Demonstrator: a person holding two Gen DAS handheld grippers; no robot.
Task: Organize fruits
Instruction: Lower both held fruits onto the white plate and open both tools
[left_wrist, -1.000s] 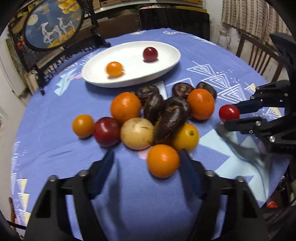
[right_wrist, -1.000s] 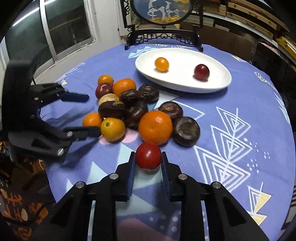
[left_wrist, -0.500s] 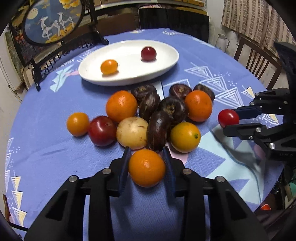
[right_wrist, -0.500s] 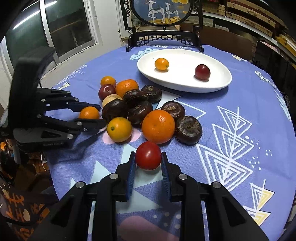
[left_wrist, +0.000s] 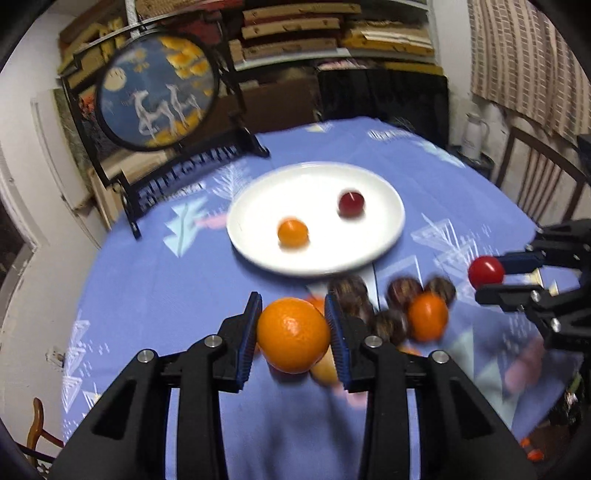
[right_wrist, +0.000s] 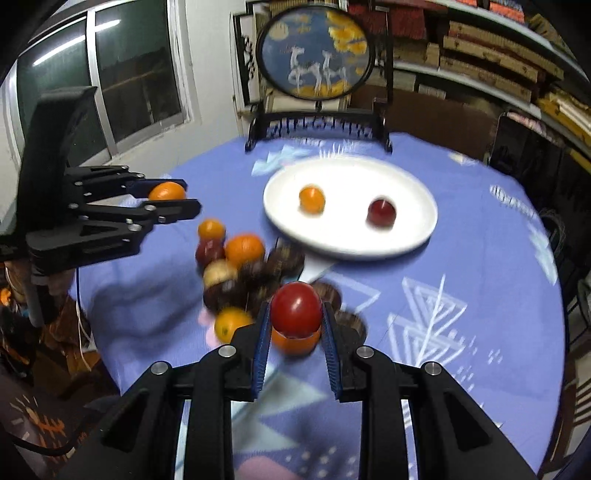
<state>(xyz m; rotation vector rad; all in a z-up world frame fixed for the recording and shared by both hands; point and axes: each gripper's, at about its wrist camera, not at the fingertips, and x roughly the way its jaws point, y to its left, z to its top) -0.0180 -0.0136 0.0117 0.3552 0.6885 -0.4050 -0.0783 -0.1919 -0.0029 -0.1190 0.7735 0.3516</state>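
Note:
My left gripper is shut on an orange and holds it above the table; it also shows in the right wrist view. My right gripper is shut on a red tomato, also lifted; it shows in the left wrist view. A white oval plate lies beyond, holding a small orange fruit and a dark red fruit. A pile of oranges, dark brown fruits and a pale fruit lies on the blue cloth between the grippers and the plate.
A round picture on a black stand stands at the table's far edge behind the plate. Wooden chairs stand at the right. The blue patterned cloth covers the round table; its edge drops off at the left.
Both grippers have lifted their fruit off the cloth and tilted up toward the plate. The left gripper went from open around the orange to shut on it.

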